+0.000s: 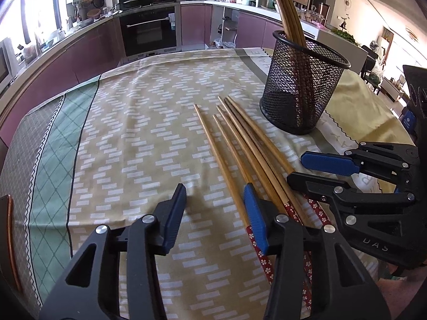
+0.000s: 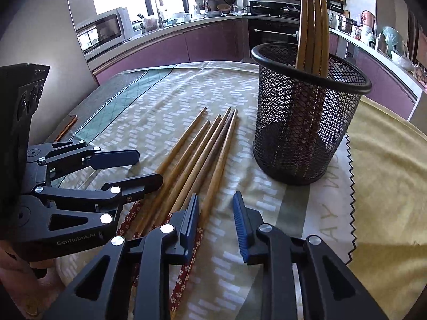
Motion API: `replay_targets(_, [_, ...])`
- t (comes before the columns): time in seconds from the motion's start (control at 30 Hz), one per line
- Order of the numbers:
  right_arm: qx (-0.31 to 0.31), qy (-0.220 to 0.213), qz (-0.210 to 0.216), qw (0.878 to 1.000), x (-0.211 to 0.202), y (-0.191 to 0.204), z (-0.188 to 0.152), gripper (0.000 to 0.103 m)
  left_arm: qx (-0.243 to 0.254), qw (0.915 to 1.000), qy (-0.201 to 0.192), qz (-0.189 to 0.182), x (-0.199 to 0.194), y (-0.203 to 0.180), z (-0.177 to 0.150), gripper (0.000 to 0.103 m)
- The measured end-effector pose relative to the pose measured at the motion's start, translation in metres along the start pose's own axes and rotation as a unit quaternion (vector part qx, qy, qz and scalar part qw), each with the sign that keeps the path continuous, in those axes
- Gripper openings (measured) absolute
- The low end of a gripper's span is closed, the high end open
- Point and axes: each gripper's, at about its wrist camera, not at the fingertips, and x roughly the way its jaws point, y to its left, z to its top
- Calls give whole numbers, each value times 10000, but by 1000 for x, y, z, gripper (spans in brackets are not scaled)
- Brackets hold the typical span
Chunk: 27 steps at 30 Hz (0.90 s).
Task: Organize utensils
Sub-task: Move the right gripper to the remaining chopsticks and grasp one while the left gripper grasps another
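While both grippers' jaws gape empty, the chopsticks [image 1: 240,144] lie lengthwise between left gripper [image 1: 216,210] and right gripper [image 2: 216,216], handles nearest.

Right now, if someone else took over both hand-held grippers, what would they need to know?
Left hand-held gripper: open, empty, low over the handle ends of the loose chopsticks, one pad against the leftmost stick.
Right hand-held gripper: open, empty, its left pad beside the rightmost stick.
Mesh cup stands upright beyond the loose sticks, on the tablecloth.
Done: four chopsticks in the cup.
Left: five loose chopsticks to grasp and drop into the cup.
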Motion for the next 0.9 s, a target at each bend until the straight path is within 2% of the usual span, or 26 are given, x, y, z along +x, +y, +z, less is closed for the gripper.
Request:
replay_targets(0.4, [-38,23,-99,9999,16,-2,17,17,21,10000,60,-36,14,0,15,34])
replay_targets(0.5, [47,7,-67,10000,17,-4,18,11,-13,10000,45,-34,15,0,17,26])
replay_targets(0.6, [172,-17,18,9998,16,-7,17,8,-118,9998,51,-124,16,1,17,13])
replay_targets(0.9, [464,-221,208,9985,4,-16,14,6,-431,9987,4,-274,11,10,11,8])
